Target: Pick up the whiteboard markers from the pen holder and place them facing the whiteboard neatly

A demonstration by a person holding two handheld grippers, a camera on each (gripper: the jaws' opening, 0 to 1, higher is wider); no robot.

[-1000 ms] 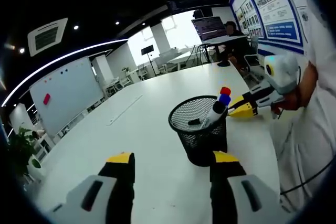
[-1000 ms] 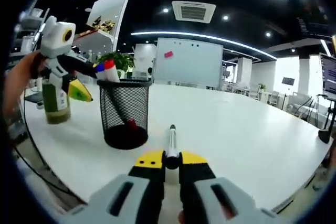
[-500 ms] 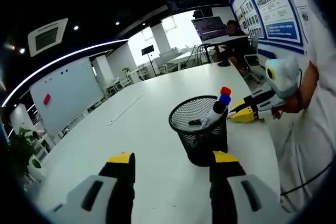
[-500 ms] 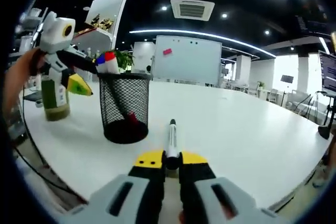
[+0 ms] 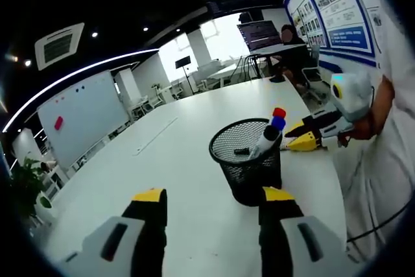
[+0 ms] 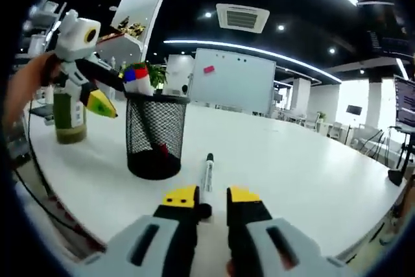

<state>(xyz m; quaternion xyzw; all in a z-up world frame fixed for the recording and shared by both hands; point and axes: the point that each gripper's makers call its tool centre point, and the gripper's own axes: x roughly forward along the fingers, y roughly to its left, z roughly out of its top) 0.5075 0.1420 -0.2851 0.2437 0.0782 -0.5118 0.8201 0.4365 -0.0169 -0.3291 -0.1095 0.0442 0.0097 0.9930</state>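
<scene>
With the right gripper (image 6: 211,196) parted and the left gripper (image 5: 214,197) wide, the freed marker (image 6: 206,180) may roll off line across the counter (image 6: 311,167).

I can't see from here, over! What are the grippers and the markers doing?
Right gripper open, black marker lying on table between its jaws, pointing at whiteboard. Left gripper open, empty. Two markers in pen holder. Nothing blocking.

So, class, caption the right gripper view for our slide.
Open right tool over black marker lying beside black mesh pen holder.
</scene>
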